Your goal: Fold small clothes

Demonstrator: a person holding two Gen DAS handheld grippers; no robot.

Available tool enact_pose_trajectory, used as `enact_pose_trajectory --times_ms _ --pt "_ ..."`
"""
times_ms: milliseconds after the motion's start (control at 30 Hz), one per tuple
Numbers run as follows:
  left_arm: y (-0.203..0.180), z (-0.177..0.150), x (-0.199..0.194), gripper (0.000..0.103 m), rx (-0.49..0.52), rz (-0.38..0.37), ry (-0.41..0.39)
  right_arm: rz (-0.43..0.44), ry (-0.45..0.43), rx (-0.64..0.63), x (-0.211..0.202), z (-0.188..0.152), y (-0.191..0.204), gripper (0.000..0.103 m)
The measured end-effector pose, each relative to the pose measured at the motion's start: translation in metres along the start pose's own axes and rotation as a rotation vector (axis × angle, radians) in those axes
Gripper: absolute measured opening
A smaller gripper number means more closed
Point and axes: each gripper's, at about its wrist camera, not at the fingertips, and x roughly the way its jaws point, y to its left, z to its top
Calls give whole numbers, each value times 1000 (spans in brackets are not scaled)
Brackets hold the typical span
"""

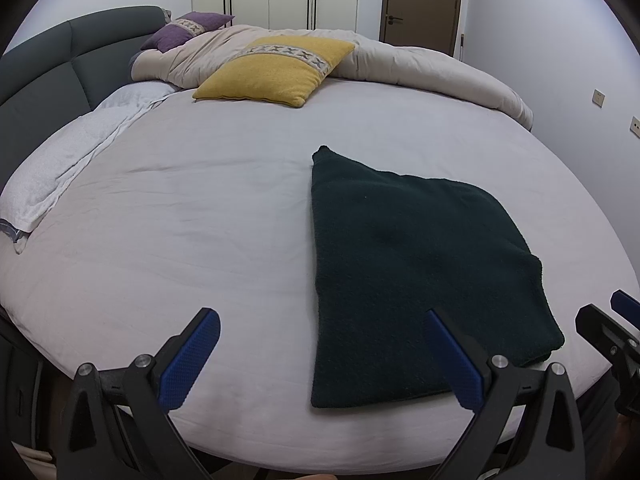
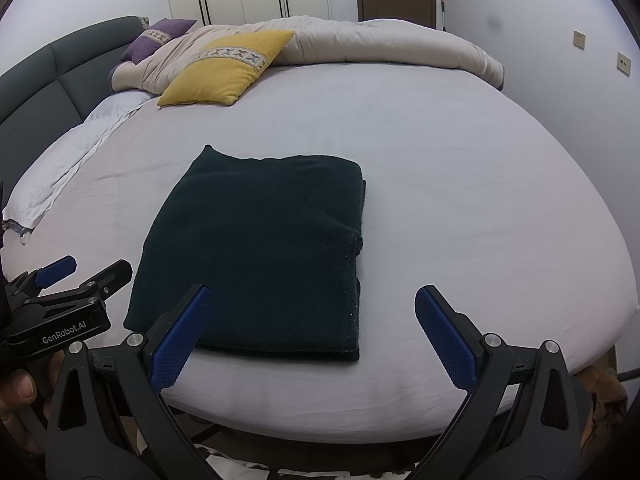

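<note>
where your pale smooth bed sheet [image 2: 440, 168] spreads, a fuzzy dark garment [image 2: 264, 248] lies folded square.
your left gripper [image 1: 320, 356] and right gripper [image 2: 312, 336] both gape, empty.

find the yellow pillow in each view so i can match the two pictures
Left wrist view: the yellow pillow lies upper centre, at the far side of the bed, against the beige duvet.
Right wrist view: the yellow pillow sits upper left of centre, again against the duvet.
Shared landmark: the folded dark green garment lies nearer the camera than the pillow in both views, right of centre in the left wrist view, centre-left in the right wrist view.
</note>
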Motion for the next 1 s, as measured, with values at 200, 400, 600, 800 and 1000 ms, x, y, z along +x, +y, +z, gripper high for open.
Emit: enact_pose_trajectory --times_ms 200,400,600,800,1000 --pt "-1 0 0 103 0 1 1 -1 1 0 0 0 0 103" --pt "-1 0 0 103 1 1 2 0 1 1 1 0 1 103" --pt "0 0 0 103 4 1 2 -1 1 2 0 -1 2 103" --pt "-1 0 0 103 5 2 3 -1 1 2 0 -1 2 103" --pt "0 -1 1 103 8 1 5 0 2 2 1 -1 3 103"
